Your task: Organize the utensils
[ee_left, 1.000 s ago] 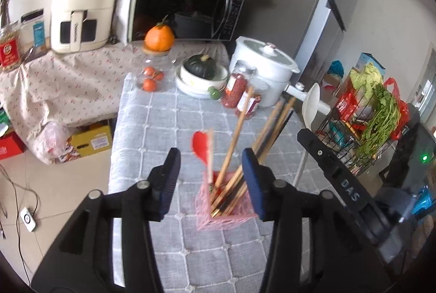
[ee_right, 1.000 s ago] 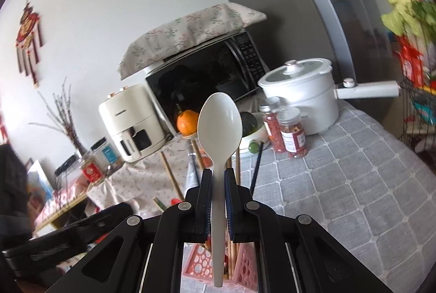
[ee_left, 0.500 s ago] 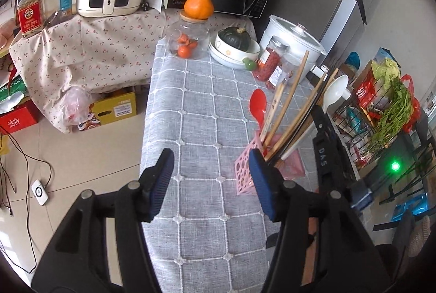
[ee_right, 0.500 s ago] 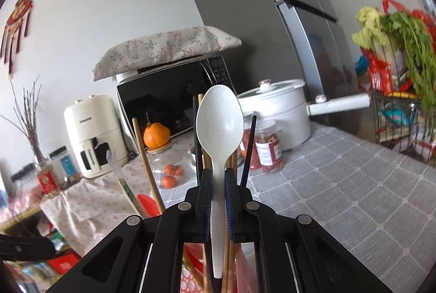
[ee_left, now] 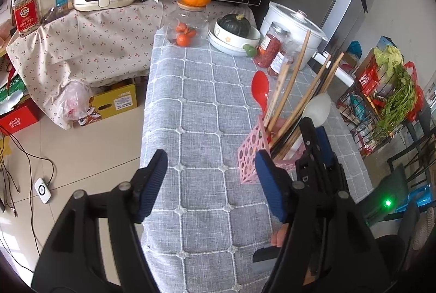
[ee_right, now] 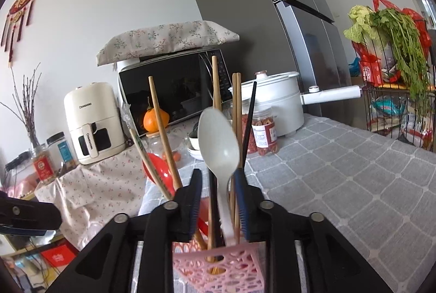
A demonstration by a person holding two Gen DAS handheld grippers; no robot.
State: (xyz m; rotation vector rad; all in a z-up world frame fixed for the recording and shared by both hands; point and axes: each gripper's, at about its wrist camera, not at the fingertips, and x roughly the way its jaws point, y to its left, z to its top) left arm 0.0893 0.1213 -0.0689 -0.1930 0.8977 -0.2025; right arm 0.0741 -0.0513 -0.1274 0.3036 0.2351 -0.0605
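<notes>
A pink perforated utensil holder (ee_left: 252, 154) stands on the grey checked tablecloth (ee_left: 201, 113), holding several wooden chopsticks (ee_left: 288, 86), a black one and a red spoon (ee_left: 260, 91). A white plastic spoon (ee_right: 219, 146) now stands in the holder (ee_right: 218, 271), bowl up. My right gripper (ee_right: 218, 178) is open around the spoon's handle, its pads apart from it; it shows in the left wrist view (ee_left: 316, 137) too. My left gripper (ee_left: 209, 170) is open and empty, above the table's near left edge.
At the table's far end stand a glass jar of tomatoes (ee_left: 185, 29) with an orange on top, a bowl with a squash (ee_left: 235, 31), two spice jars (ee_left: 269, 48) and a white pot (ee_left: 294, 26). A wire rack of greens (ee_left: 392, 91) stands to the right.
My right gripper lowered the white spoon into the pink holder and opened, letting it go. My left gripper has pulled back toward the near left of the table.
</notes>
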